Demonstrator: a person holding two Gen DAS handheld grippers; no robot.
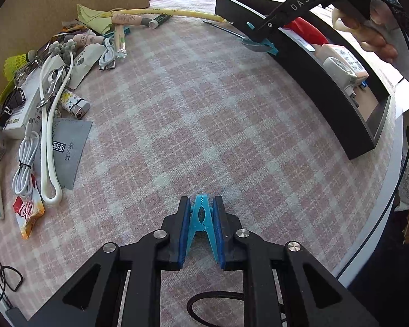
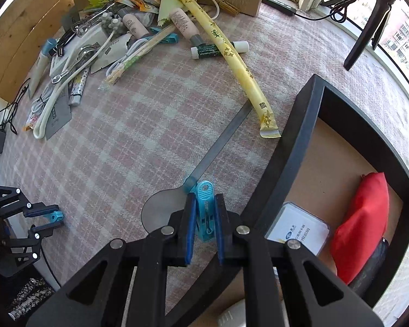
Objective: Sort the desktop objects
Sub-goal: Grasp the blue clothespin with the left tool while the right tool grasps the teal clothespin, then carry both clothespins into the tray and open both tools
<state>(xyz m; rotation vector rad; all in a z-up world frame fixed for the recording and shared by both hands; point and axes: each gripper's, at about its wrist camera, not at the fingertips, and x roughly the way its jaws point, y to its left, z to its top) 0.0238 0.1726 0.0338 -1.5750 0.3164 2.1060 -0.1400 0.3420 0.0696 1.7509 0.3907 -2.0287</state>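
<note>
My left gripper (image 1: 201, 200) is shut on a light blue clothespin (image 1: 201, 218), which stands upright between the blue pads above the pink plaid cloth (image 1: 191, 109). The right wrist view shows this gripper (image 2: 53, 219) at the left edge with its clothespin (image 2: 56, 216). My right gripper (image 2: 204, 197) is shut on a second blue clip (image 2: 204, 212), just left of the black tray's wall (image 2: 283, 158). From the left wrist camera, that right gripper (image 1: 263, 43) hangs by the tray's near rim (image 1: 321, 95), with a hand (image 1: 373, 30) behind it.
The tray holds a red pouch (image 2: 362, 223) and a white card box (image 2: 297, 229). A grey long-handled flat tool (image 2: 220, 141) lies under my right gripper. A yellow paper sleeve (image 2: 231, 54), lip balm (image 2: 218, 50), tubes, cables and sachets are heaped at the far left (image 1: 54, 81).
</note>
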